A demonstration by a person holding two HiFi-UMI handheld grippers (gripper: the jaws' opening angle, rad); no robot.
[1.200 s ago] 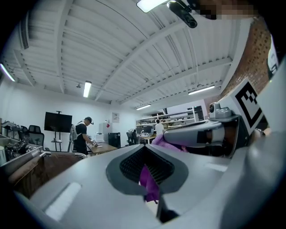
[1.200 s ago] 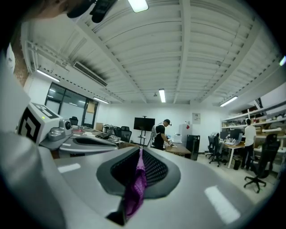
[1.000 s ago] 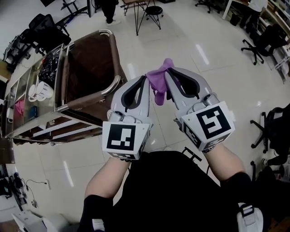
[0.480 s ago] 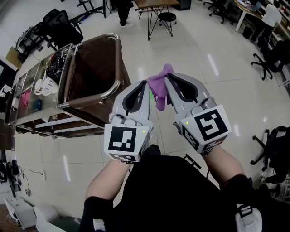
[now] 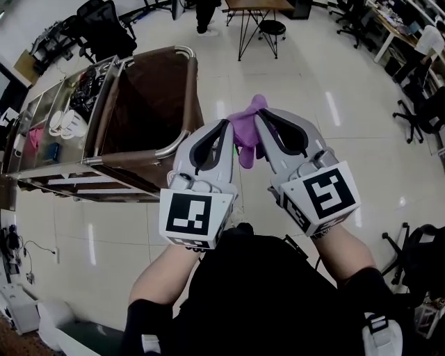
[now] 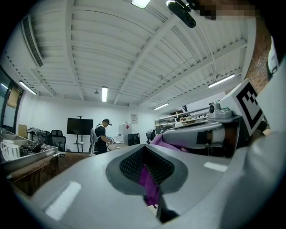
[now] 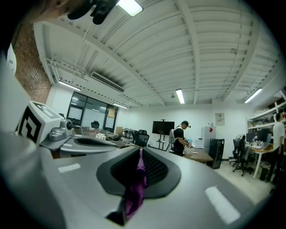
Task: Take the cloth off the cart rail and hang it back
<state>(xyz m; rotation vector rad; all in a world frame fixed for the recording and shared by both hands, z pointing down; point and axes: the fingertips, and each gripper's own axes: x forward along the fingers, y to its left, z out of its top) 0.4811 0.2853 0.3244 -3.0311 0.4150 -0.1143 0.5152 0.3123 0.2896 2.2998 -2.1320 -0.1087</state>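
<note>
Head view: we pinch the crumpled purple cloth (image 5: pixel 245 131) in left gripper (image 5: pixel 225 125) and right gripper (image 5: pixel 258 118), now swung nearer the chrome cart rail (image 5: pixel 174 143); rehanging follows.

Head view steeply down, both gripper views level, all sharing cloth (image 5: pixel 245 131)

A pale, glossy tile floor (image 5: pixel 327 90) shows streaks of glare. At the far end stand a thin-legged table (image 5: pixel 257 3) and a black stool (image 5: pixel 272 28). Black office chairs (image 5: pixel 417 115) crowd the right, and another chair (image 5: pixel 104 31) sits far left. The white ribbed ceiling (image 7: pixel 201 49) carries a strip light (image 7: pixel 180 95). A brick wall (image 7: pixel 27 58) rises near left, with windows (image 7: pixel 89 109) beyond. A TV (image 7: pixel 162 127) on a stand fronts the far white wall, with a person (image 7: pixel 181 137) beside it.
</note>
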